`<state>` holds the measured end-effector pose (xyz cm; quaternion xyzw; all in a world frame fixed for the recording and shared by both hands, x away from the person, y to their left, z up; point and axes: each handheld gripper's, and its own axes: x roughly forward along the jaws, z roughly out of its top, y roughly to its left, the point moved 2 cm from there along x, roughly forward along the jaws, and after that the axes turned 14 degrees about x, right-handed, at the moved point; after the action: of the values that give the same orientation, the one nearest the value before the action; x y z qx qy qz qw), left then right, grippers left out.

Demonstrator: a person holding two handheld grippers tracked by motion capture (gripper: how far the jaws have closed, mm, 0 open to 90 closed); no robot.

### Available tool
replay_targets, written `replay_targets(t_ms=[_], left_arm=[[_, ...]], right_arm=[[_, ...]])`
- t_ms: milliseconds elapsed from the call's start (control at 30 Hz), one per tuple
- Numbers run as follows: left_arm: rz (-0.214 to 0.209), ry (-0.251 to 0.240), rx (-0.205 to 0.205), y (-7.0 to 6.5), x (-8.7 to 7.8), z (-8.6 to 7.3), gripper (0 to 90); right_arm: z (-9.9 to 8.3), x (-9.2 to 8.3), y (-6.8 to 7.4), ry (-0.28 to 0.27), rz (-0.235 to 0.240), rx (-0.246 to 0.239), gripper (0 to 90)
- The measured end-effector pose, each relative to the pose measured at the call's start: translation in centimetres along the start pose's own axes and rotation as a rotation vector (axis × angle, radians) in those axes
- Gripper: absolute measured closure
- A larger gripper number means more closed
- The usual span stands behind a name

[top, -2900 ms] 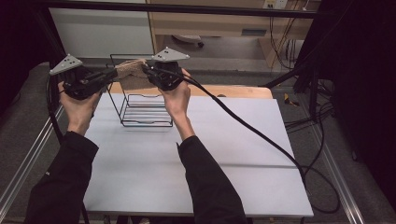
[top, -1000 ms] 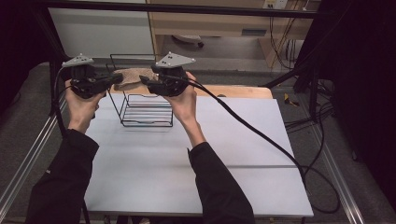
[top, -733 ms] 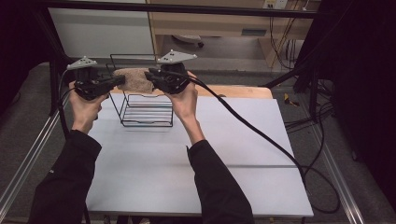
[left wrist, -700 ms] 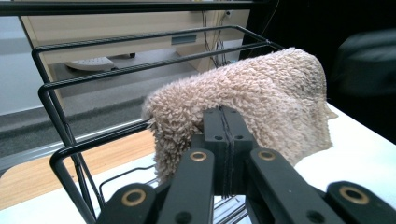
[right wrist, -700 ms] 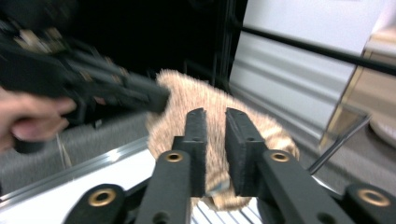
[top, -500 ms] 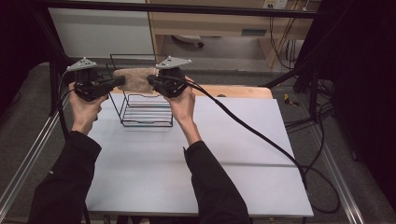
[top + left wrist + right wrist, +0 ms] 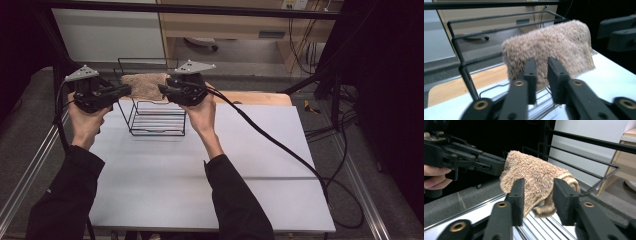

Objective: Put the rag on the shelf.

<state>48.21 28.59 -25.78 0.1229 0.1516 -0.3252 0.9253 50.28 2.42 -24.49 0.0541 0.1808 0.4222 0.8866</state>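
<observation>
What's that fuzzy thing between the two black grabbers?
A tan towel draped over the wire rack lies between the left gripper and right gripper, seen in the high view.

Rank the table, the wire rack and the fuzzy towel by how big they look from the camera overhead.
Largest to smallest in the high view:
1. white table
2. wire rack
3. tan towel, draped over the rack's top between the left gripper and right gripper
</observation>
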Motion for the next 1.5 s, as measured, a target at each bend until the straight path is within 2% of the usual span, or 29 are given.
replay_targets(t_ms=[100, 233, 400, 467, 700, 1000, 1300, 1400, 1500], left_arm=[[-0.006, 0.008, 0.014, -0.5, -0.4, -0.7, 66.5], [-0.012, 0.023, 0.036, -1.3, -0.7, -1.8, 55.6], [-0.03, 0.05, 0.049, -2.3, -0.6, -3.6, 40.2], [-0.037, 0.071, 0.059, -2.8, -0.4, -4.4, 33.9], [-0.06, 0.105, 0.059, -4.4, 0.2, -7.1, 18.5], [-0.09, 0.132, 0.054, -6.1, 0.9, -9.9, 9.1], [-0.122, 0.154, 0.052, -7.7, 1.6, -12.5, 7.1], [-0.132, 0.153, 0.046, -8.3, 1.6, -13.2, 7.2], [-0.14, 0.156, 0.05, -8.8, 1.6, -14.0, 7.3]], right_arm=[[-0.6, -1.0, -0.3, 0.009, 0.006, 0.005, 47.2], [-1.7, -2.2, -1.2, 0.03, 0.015, 0.043, 33.8], [-3.1, -4.2, -2.9, 0.042, -0.002, 0.081, 19.1], [-3.7, -5.0, -3.6, 0.043, -0.018, 0.078, 13.9], [-6.2, -8.1, -6.1, 0.071, -0.029, 0.136, 5.8], [-10.1, -11.8, -9.3, 0.129, -0.045, 0.176, 2.4], [-14.1, -15.4, -11.6, 0.143, -0.057, 0.206, 1.7], [-15.5, -16.3, -12.2, 0.161, -0.063, 0.211, 1.6], [-16.6, -17.0, -12.5, 0.157, -0.068, 0.219, 1.6]])
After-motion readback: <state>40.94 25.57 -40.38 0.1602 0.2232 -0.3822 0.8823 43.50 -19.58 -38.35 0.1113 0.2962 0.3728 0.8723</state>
